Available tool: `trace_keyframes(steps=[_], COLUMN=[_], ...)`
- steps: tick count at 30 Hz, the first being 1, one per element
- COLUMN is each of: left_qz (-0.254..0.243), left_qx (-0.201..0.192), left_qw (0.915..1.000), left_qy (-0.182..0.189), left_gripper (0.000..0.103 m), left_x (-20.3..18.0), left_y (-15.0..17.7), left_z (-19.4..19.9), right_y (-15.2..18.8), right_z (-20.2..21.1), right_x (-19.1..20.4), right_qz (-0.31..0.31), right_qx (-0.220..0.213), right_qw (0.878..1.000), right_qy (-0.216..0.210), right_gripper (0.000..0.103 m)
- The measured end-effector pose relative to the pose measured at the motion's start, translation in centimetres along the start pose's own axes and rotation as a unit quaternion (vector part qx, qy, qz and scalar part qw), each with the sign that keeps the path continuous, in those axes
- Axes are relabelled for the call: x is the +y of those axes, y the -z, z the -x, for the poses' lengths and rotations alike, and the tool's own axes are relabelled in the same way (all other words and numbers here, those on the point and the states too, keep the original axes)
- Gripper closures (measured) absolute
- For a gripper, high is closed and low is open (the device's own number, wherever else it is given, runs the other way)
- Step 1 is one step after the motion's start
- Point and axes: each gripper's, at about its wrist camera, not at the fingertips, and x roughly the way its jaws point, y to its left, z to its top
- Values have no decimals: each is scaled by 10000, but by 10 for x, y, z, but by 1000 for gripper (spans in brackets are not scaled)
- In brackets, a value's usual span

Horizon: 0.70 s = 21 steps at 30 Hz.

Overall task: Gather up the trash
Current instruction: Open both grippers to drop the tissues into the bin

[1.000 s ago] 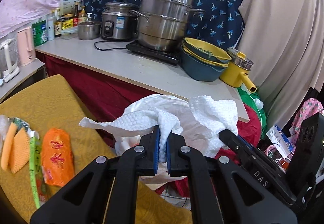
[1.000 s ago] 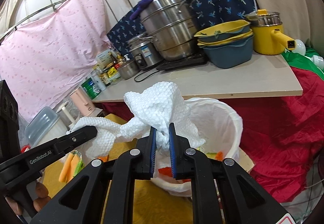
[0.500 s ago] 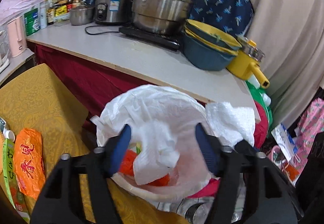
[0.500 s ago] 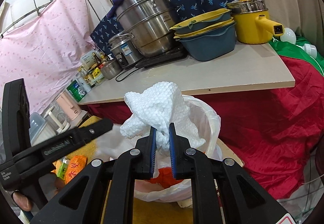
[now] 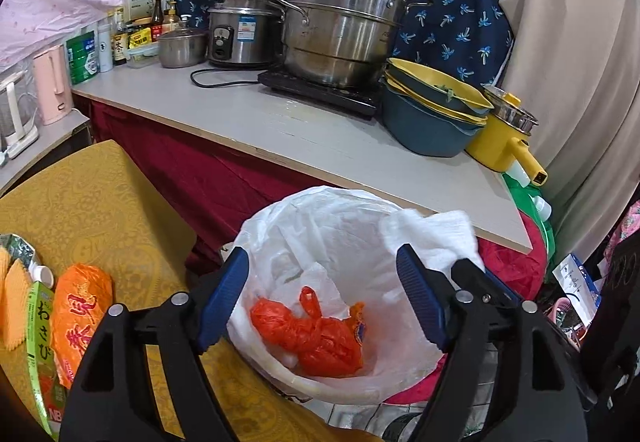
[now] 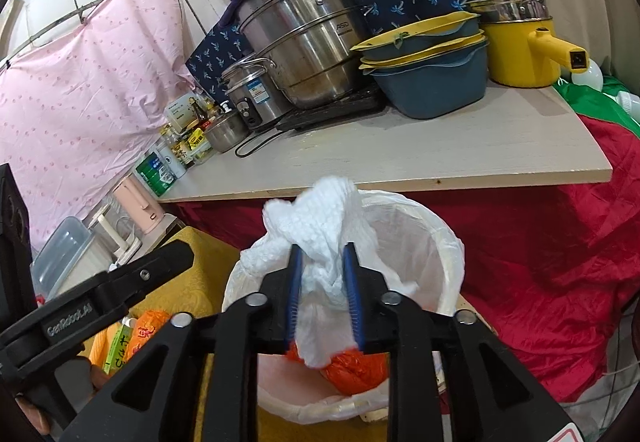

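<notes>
We find both tongs held over a white bin (image 5: pixel 360 386) lined with a thin white bag (image 5: pixel 320 226), which stands beside the yellow-covered worktop (image 5: pixel 100 210) and in front of a longer grey worktop (image 6: pixel 400 158) draped in red cloth. The left tongs (image 5: pixel 322 302) stand spread wide with nothing between the blue pads (image 5: pixel 224 298); their jaws have just been opening further. Through the gap we see an orange plastic bag (image 5: pixel 316 334) lying at the bottom of the bin. The right tongs (image 6: pixel 322 298) have just been opening as well: their jaws stand partly apart, and a crumpled white paper towel (image 6: pixel 320 226) hangs between them above the bin's mouth. Its bulk rises above the fingertips and a lower fold drapes down toward the orange bag (image 6: pixel 356 370). We cannot tell whether the pads press on the towel. In the left view the same towel (image 5: pixel 436 238) shows at the far right rim of the bin. On the yellow worktop, left of the bin, lie an orange packet (image 5: pixel 80 318) and a green carton (image 5: pixel 40 346). On the grey worktop stand a large steel steamer pot (image 5: pixel 344 18), a rice cooker (image 5: pixel 240 30), stacked blue and yellow basins (image 5: pixel 432 122) and a yellow pot (image 5: pixel 504 142).
</notes>
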Motion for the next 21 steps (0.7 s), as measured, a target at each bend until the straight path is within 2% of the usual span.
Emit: trace_keyframes(steps=[3,10,14,21], left_qz=[15,43,53,305], left_qx=[-21,-124,-177,-230], left_qw=[9999,9994,9988,9973], left_qy=[-99,-321,-459,-630], left_gripper=[25,24,23,22], left_x=[4,17,25,52], left_y=[1,5,8,18], left_z=[3,17,30,63], right_y=[-4,-10,-8,-4], right_z=[1,10,21,42], right_x=[7,24,35,59], right_qz=[48,137,204,326], right_qx=[-99,-182,-227,-253], right_qw=[9999,9997,9994,9987], right_qy=[-29,-126,-176,-315], right_gripper=[60,58,54,52])
